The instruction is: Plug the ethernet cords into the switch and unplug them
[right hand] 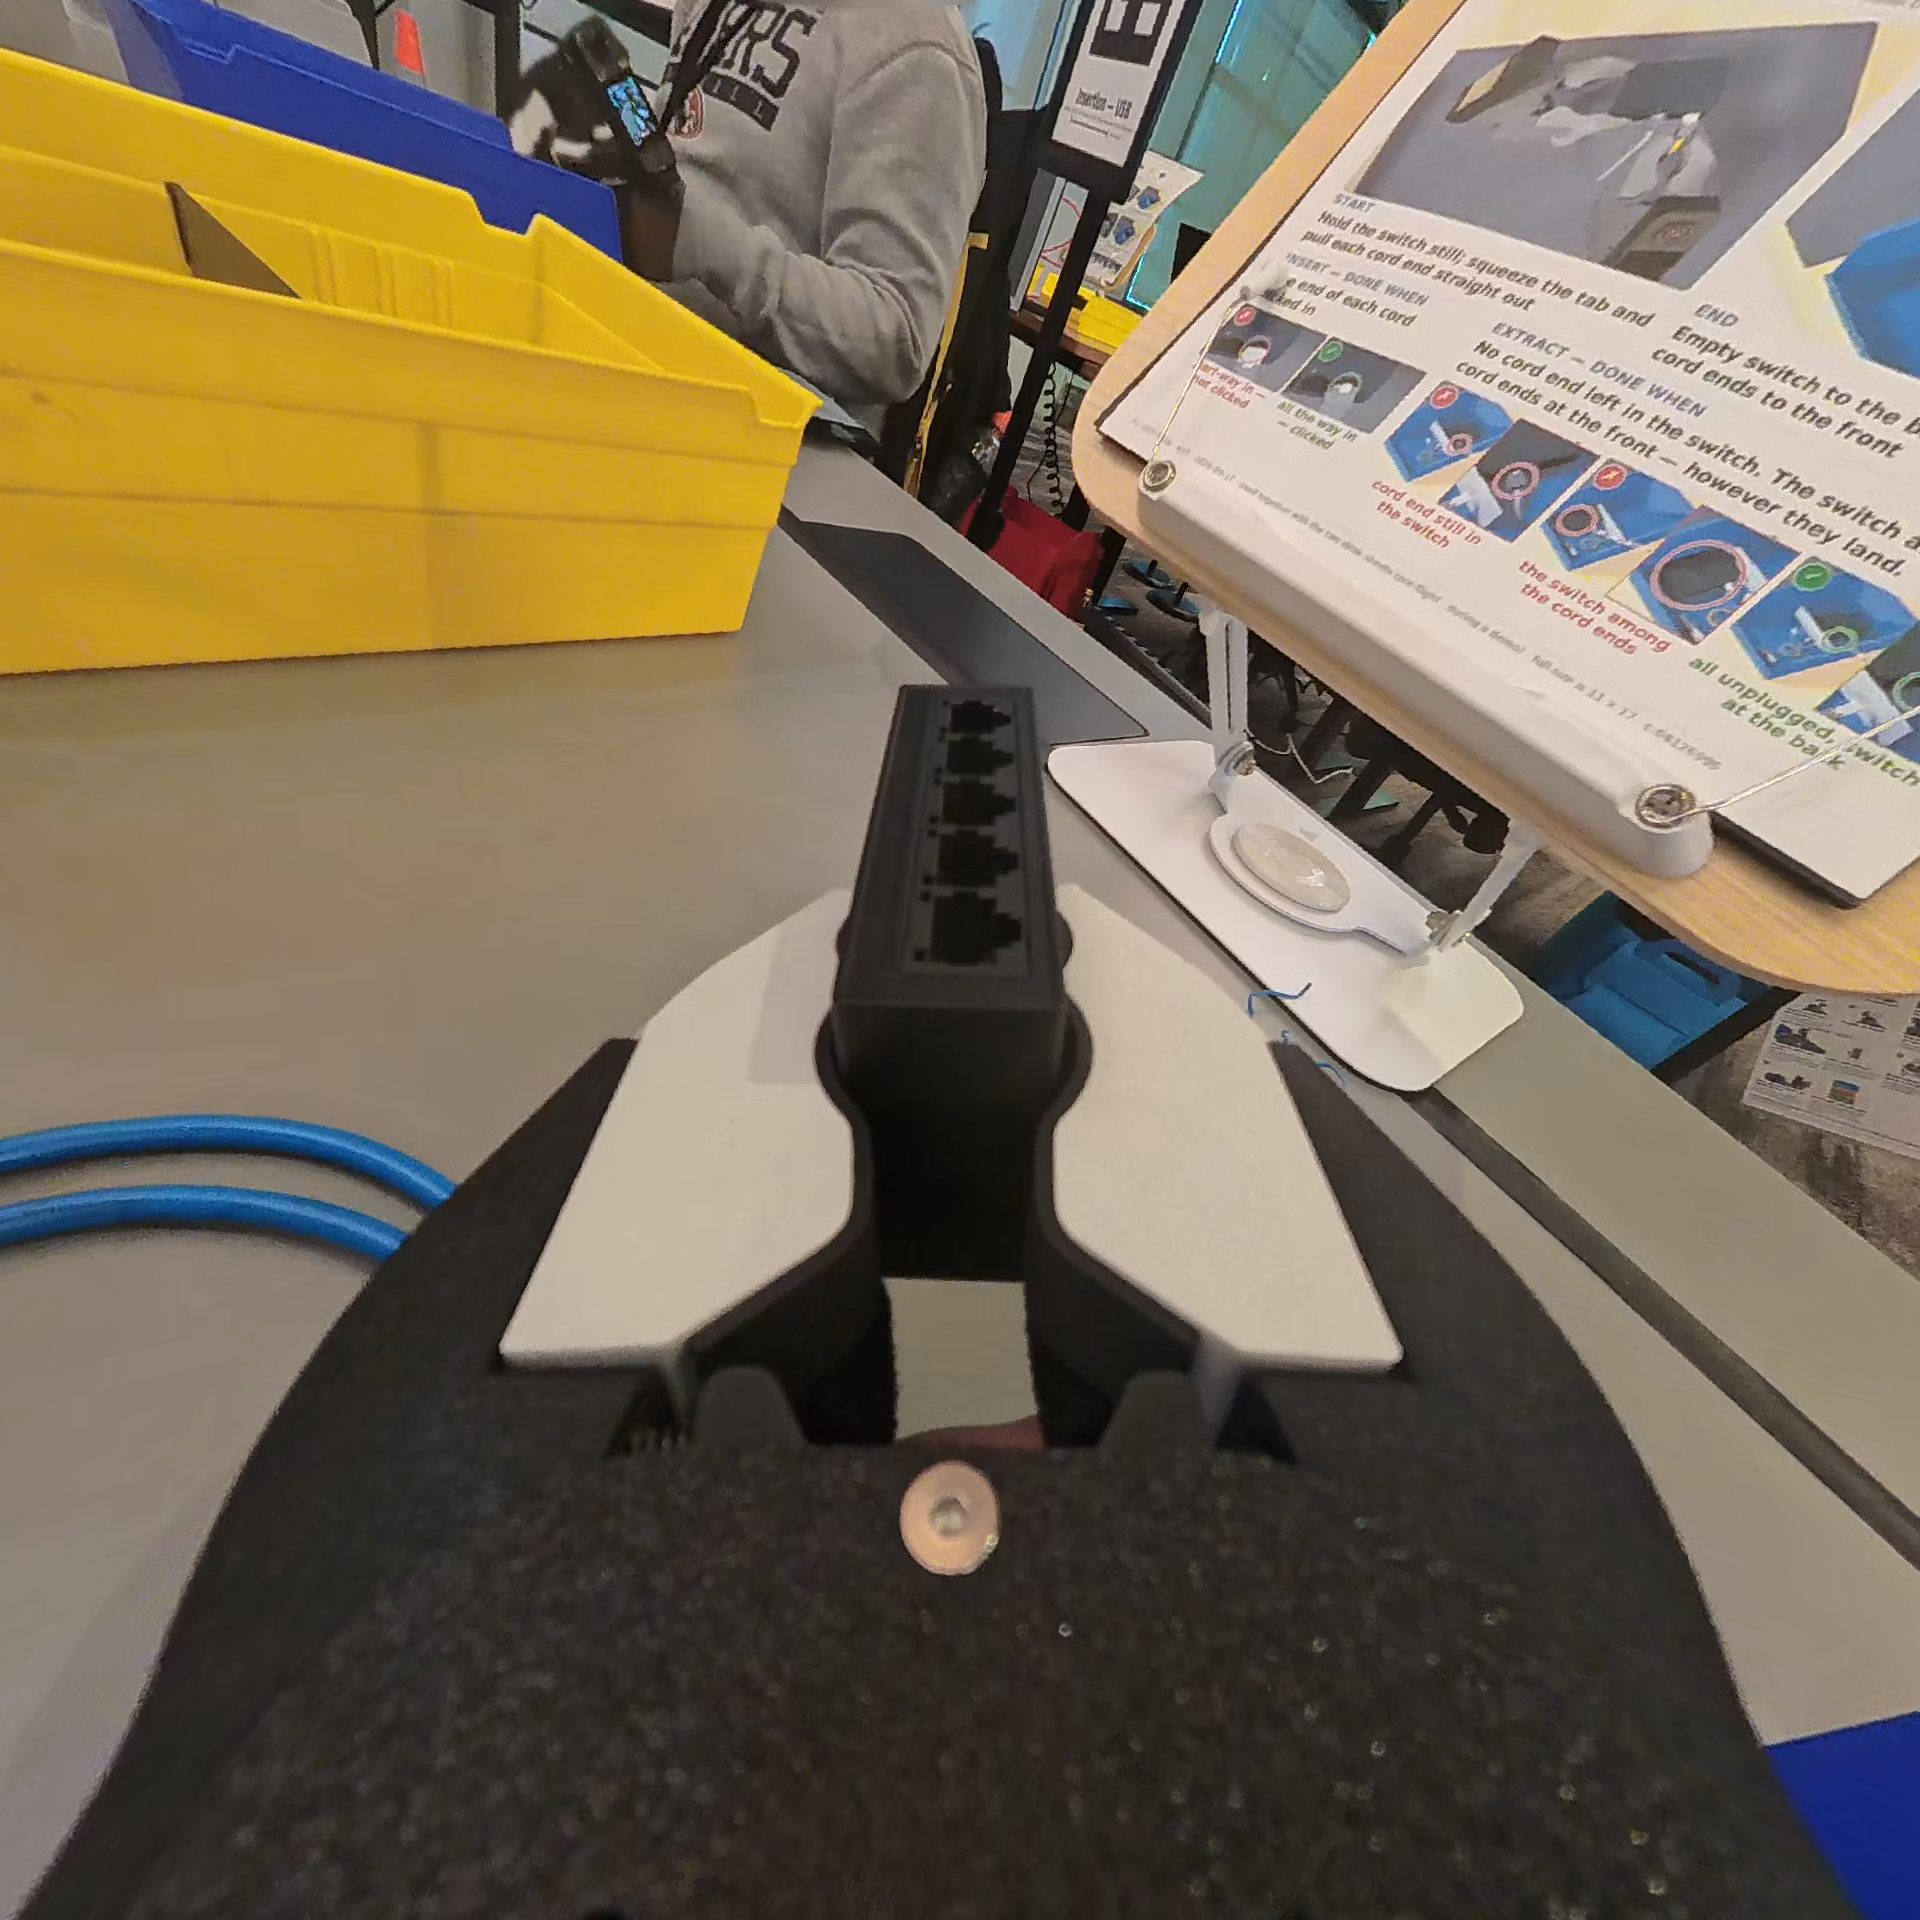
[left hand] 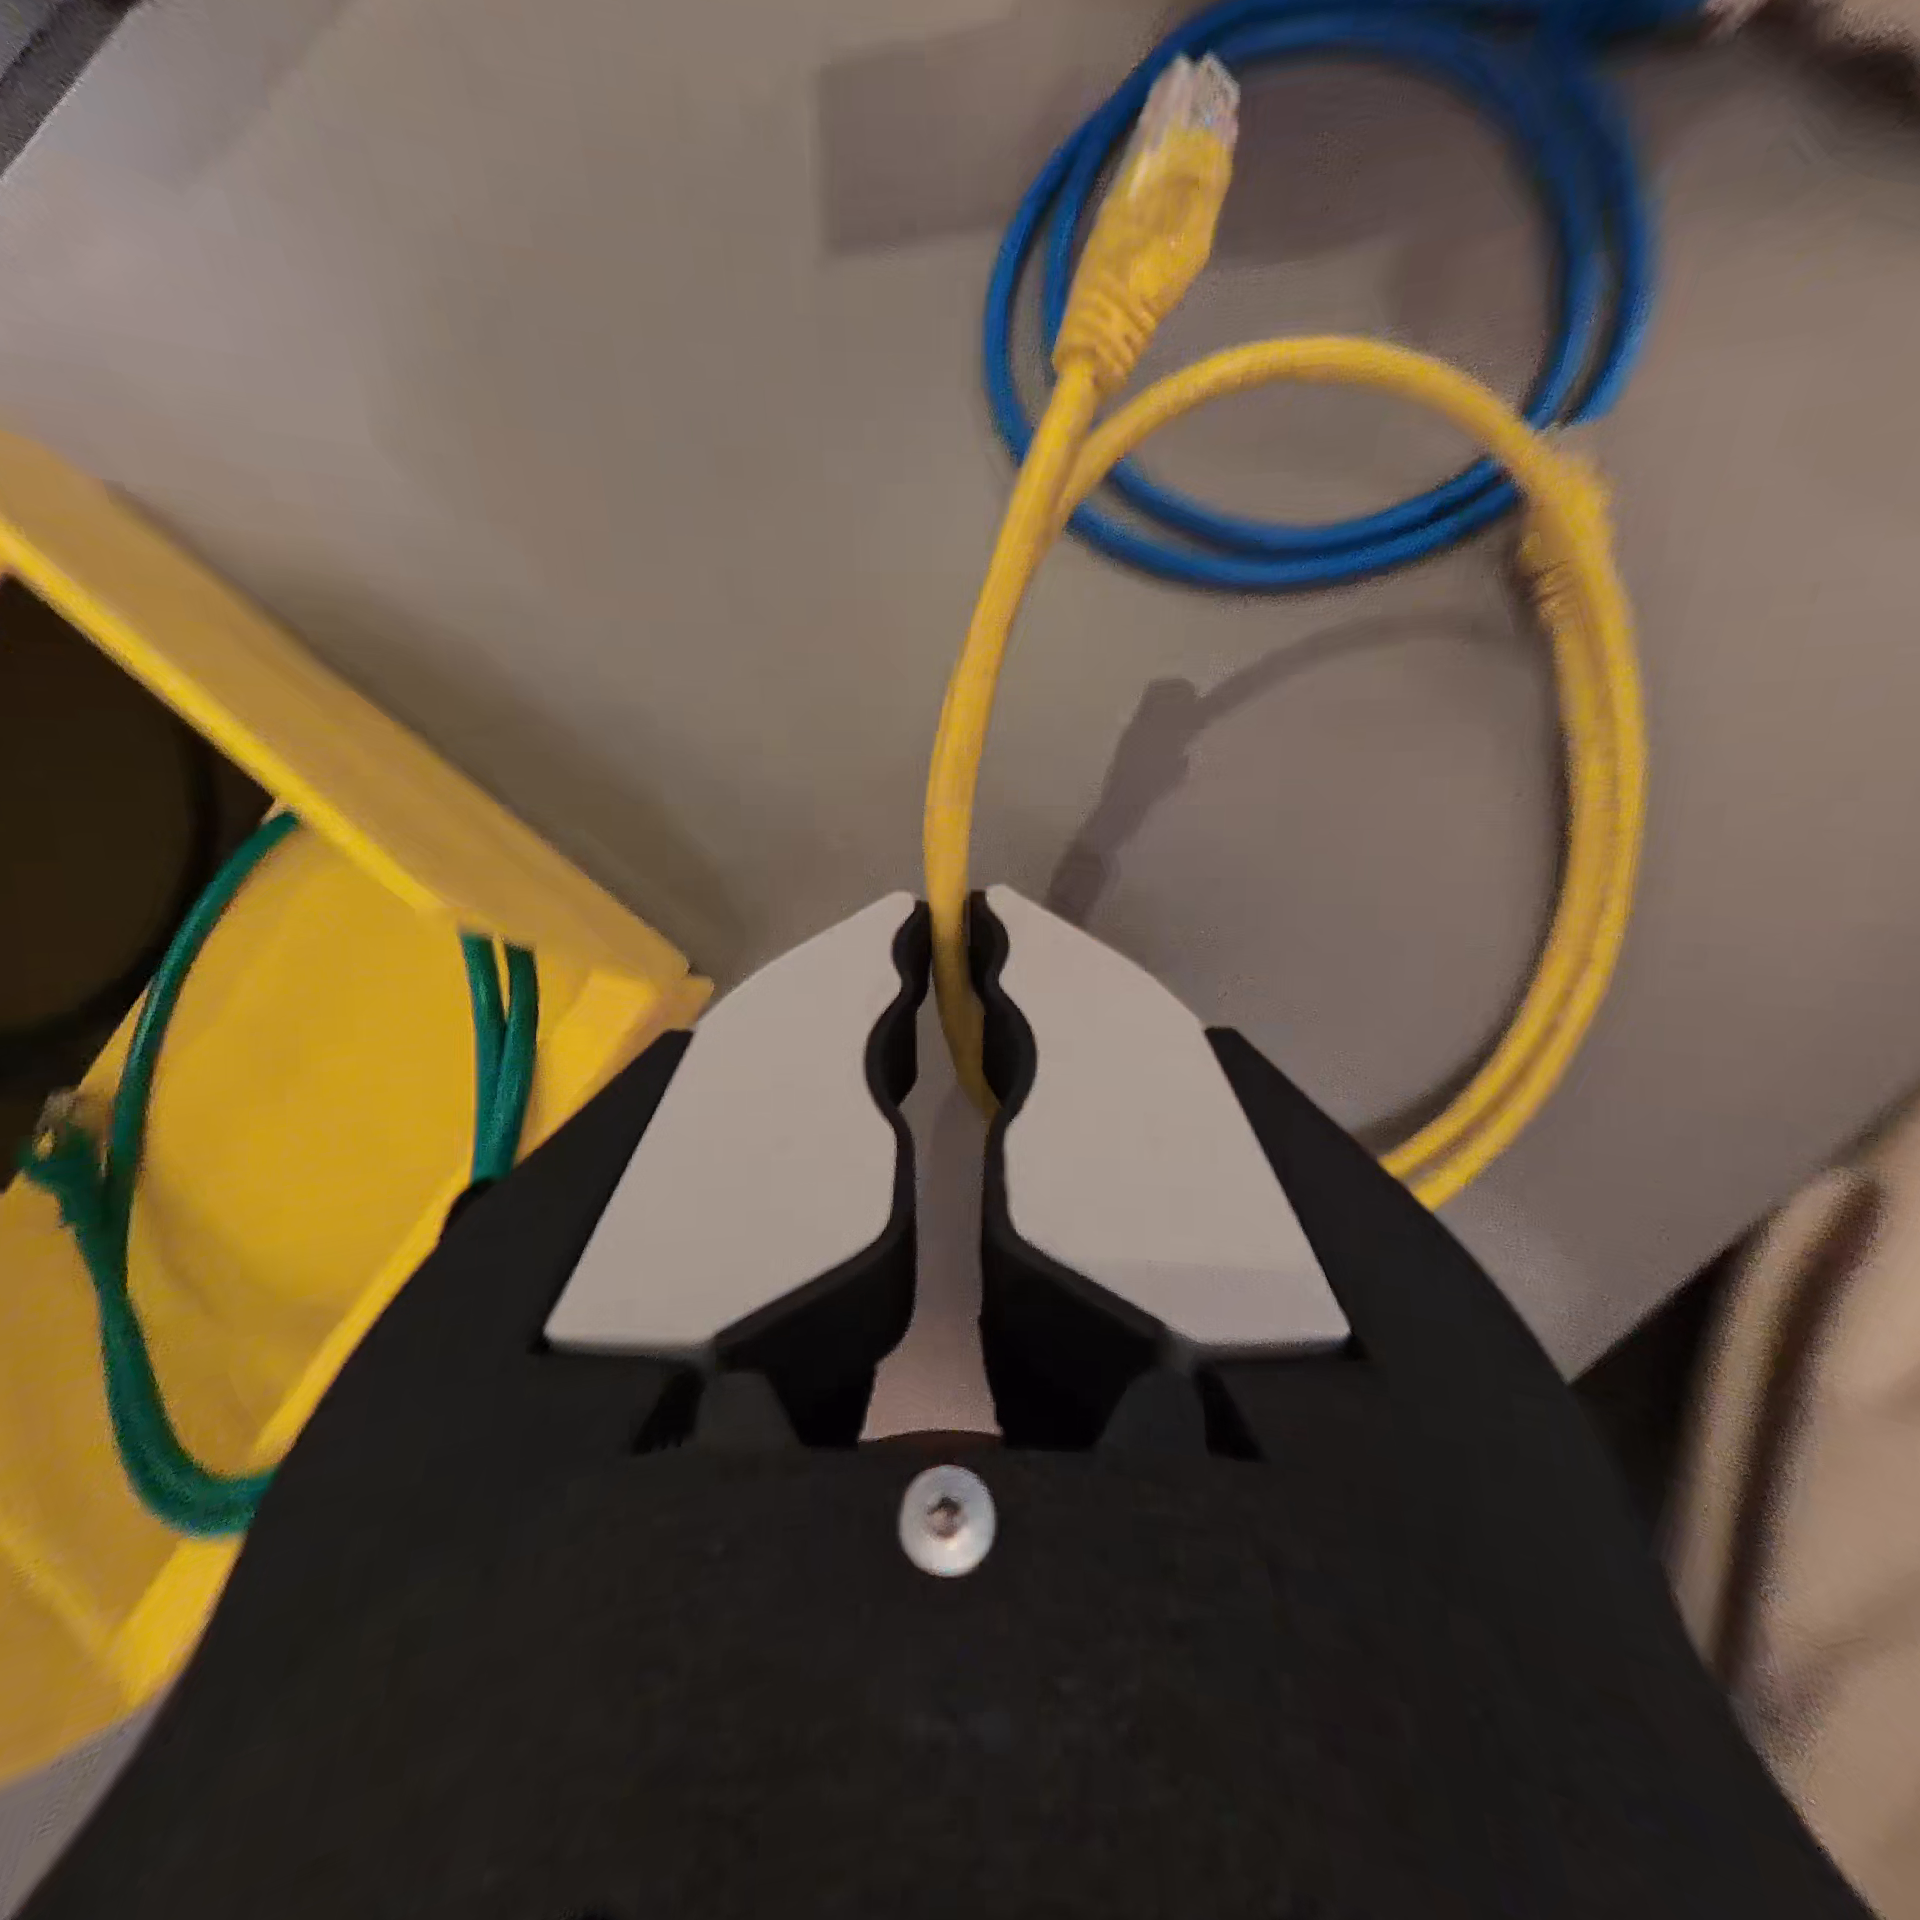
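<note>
Yellow cord (left hand: 961,727) pinched in left tongs (left hand: 948,914) | switch (right hand: 951,883) clamped in right tongs (right hand: 951,997)

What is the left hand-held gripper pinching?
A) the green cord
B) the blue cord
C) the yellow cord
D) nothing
C: the left hand-held gripper is shut on the thin yellow ethernet cord, whose clear-tipped plug sticks up above the coiled blue cord on the table.

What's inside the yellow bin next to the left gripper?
A green ethernet cord lies looped on the floor of the yellow bin, beside a dark round object. The left gripper covers the bin's near corner.
</note>
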`<state>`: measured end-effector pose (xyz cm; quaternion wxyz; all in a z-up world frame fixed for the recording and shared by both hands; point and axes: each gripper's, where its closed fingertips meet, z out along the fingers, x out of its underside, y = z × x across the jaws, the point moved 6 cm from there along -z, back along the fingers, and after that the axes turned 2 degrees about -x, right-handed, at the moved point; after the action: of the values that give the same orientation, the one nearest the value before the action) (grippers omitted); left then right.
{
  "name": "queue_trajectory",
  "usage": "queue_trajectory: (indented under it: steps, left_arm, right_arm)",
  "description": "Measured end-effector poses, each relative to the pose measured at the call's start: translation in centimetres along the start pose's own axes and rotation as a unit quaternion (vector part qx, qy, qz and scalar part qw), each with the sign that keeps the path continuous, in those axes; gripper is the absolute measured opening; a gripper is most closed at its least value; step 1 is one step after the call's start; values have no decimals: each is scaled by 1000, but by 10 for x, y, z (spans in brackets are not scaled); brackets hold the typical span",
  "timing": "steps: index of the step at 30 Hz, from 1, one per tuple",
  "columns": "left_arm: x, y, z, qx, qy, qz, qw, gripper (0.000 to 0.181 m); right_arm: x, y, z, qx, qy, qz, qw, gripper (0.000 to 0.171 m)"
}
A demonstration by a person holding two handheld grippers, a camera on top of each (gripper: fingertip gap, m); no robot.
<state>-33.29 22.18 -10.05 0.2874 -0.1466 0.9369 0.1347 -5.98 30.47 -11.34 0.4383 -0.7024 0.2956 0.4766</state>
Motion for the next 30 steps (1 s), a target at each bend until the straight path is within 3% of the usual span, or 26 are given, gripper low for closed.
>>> queue_trajectory:
  steps: [3,9,12,18,25,30]
  left_arm:
    - [25,-6,7,-37,17,8,999,8]
    - [55,-12,13,-27,22,-15,999,14]
    - [56,-11,6,-29,-11,-18,999,21]
    - [44,-17,6,43,-97,-21,994,36]
    - [30,-1,38,17,-93,-7,995,35]
    - [39,5,43,1,-112,-1,994,22]
  right_arm:
    - [0,1,0,0,1,-3,1000,30]
    - [0,2,1,1,5,-8,1000,30]
    - [0,3,1,-1,7,-11,1000,30]
    - [1,4,2,-3,12,-15,1000,30]
    - [1,4,2,-4,10,-13,1000,30]
    - [1,3,2,-5,9,-10,1000,30]
